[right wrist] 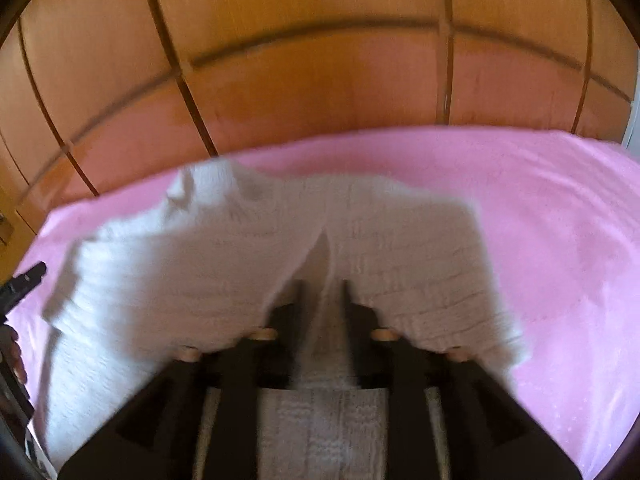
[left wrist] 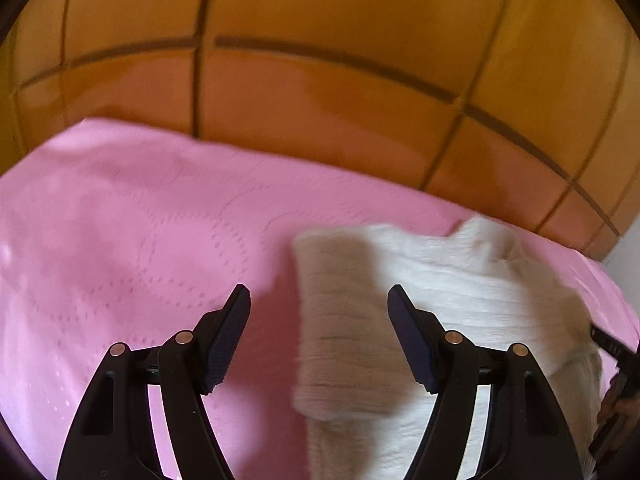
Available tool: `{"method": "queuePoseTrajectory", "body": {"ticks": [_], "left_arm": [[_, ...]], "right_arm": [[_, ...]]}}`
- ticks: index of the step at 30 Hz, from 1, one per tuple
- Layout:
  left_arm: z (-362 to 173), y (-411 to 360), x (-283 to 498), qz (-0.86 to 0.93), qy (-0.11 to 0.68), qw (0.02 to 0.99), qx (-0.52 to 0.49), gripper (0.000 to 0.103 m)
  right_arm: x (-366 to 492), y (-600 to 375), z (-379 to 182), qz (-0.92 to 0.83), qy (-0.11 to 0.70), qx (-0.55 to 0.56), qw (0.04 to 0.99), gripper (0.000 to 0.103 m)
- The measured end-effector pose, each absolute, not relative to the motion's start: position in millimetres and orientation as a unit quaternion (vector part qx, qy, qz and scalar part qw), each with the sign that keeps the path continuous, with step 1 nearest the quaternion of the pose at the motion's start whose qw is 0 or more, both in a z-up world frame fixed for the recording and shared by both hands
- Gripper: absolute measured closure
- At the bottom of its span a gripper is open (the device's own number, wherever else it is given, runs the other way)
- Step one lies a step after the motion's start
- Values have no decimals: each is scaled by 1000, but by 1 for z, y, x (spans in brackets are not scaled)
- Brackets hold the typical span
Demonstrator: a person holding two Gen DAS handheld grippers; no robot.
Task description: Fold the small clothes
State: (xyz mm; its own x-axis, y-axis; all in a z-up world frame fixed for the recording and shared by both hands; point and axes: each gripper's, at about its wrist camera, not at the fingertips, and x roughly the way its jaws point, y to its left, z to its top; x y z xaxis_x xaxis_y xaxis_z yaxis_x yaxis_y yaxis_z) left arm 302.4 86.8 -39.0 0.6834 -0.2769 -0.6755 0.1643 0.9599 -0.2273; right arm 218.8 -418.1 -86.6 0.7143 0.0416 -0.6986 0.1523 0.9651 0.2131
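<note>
A small white knitted garment (left wrist: 440, 280) lies on a pink bedspread (left wrist: 120, 220). My left gripper (left wrist: 319, 294) is open and empty, hovering over the garment's left edge, with one finger over the pink cover and the other over the knit. In the right wrist view the garment (right wrist: 200, 248) is lifted and draped over my right gripper (right wrist: 322, 284), which is shut on a fold of the knit. The right fingertips are buried in the cloth. The left gripper's tip (right wrist: 24, 280) shows at the left edge.
The pink bedspread (right wrist: 560, 220) spreads wide to both sides. Behind it stands a wooden panelled wardrobe (left wrist: 320, 80), close to the bed's far edge. A white wall strip (left wrist: 628, 248) shows at far right.
</note>
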Motion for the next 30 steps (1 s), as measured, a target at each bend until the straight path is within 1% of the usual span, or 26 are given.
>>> {"method": "queuePoseTrajectory", "body": {"ticks": [1,4,8,11,13,15,20,22,23,24,25,30], "left_arm": [[-37,84,301,-130,376,915,-71,33],[-38,72,304,-155,381,909,-62,33],[-53,51,311,-170,410,894,-55,33],[-73,38,317,-159,437,885,-37,33],[-87,34,320,-150,447,881,-29,32],[-92,30,319,-142,439,887,-22,31],[-72,34,301,-116,420,899,-39,31],[-61,36,287,-104,403,908,-37,31],[-56,37,279,-102,395,912,-37,29],[-52,38,273,-101,389,915,-38,28],[-48,39,265,-100,382,918,-36,25],[-38,39,237,-104,371,922,-23,25]], "right_arm": [[214,-415,-79,-26,363,126,923,49],[213,-392,-63,10,350,112,930,46],[228,-357,-75,51,371,85,923,46],[244,-345,-103,43,408,59,910,45],[248,-349,-115,46,414,67,907,45],[248,-355,-120,55,406,86,908,45],[244,-352,-116,54,398,82,912,42],[242,-353,-110,54,397,87,912,35],[237,-354,-107,53,395,89,913,32],[233,-353,-103,52,392,90,914,24],[227,-353,-99,50,386,88,917,20],[205,-355,-94,39,389,83,917,20]]}}
